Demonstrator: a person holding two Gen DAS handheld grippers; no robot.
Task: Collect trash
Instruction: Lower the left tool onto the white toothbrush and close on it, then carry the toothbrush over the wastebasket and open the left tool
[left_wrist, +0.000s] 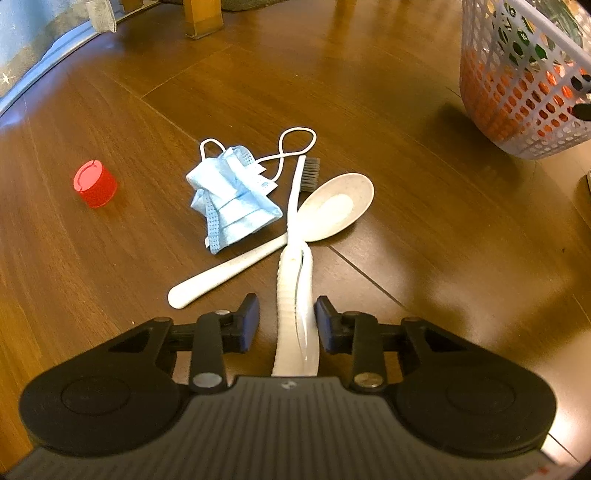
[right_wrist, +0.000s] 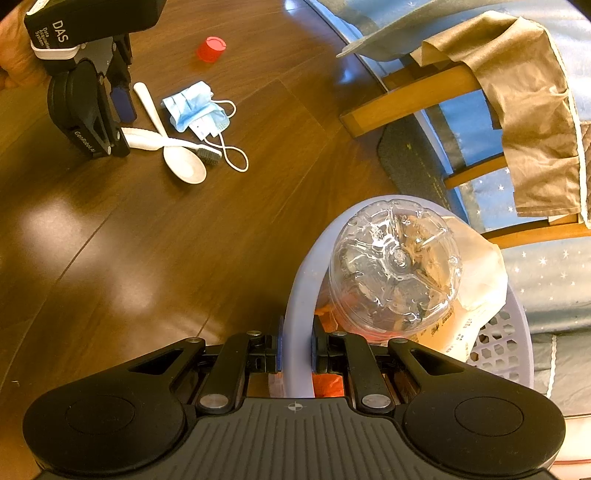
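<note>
A dark wooden floor (left_wrist: 406, 122) carries a small scatter of rubbish. The left tool (left_wrist: 287, 314) points steeply down over it with its two blue pads standing apart. Between them runs the ribbed white handle of a toothbrush (left_wrist: 295, 288), placed so the pads can pinch it from both sides. The right-hand pad looks to be just at the handle and the left-hand pad stands clear, so this is not yet a firm grip. The toothbrush lies across the handle of a white spoon (left_wrist: 332, 206), with its grey bristles at the far end. Just beside them lies a crumpled blue face mask (left_wrist: 232, 199), its white ear loops trailing toward the bristles. A red bottle cap (left_wrist: 95, 183) sits well apart on the left.

The right tool (right_wrist: 297, 354) is clamped on the pale rim of a plastic mesh basket (right_wrist: 301, 295), probably to steady it as the place for collected items. The basket already holds a clear plastic bottle (right_wrist: 395, 266), bottom up, and a paper bag (right_wrist: 480, 266). Judging by this, the toothbrush is the next piece to be lifted, with spoon, mask and cap left. A wooden chair (right_wrist: 424, 96) draped in tan cloth stands near the basket.
</note>
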